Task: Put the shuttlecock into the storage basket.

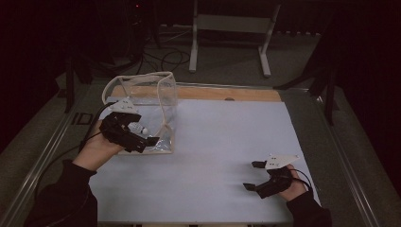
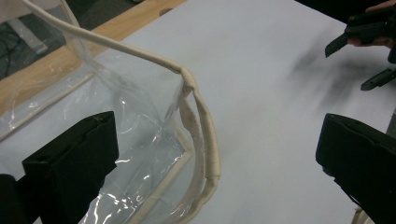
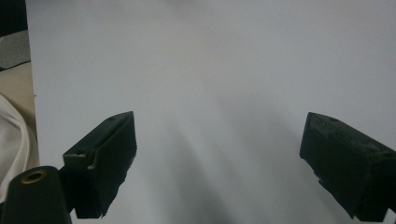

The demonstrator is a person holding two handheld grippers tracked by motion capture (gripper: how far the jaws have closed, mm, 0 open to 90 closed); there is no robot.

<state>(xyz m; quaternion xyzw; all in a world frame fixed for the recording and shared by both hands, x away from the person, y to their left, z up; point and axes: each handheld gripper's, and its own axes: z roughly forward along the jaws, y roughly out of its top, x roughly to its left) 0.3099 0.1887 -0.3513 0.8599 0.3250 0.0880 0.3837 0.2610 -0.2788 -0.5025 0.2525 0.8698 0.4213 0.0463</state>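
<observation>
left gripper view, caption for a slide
Open left gripper straddling the cream-trimmed corner of a clear plastic bag on a white table.

A dim lab: floor cables point(image 1: 161, 59) and a metal stand point(image 1: 231, 35).

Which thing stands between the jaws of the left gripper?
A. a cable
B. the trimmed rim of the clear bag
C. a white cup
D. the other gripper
B: in the left gripper view the cream-trimmed rim of the clear bag runs between the two black jaws, which stand wide apart and do not press on it; the left gripper sits at that bag in the high view.
</observation>
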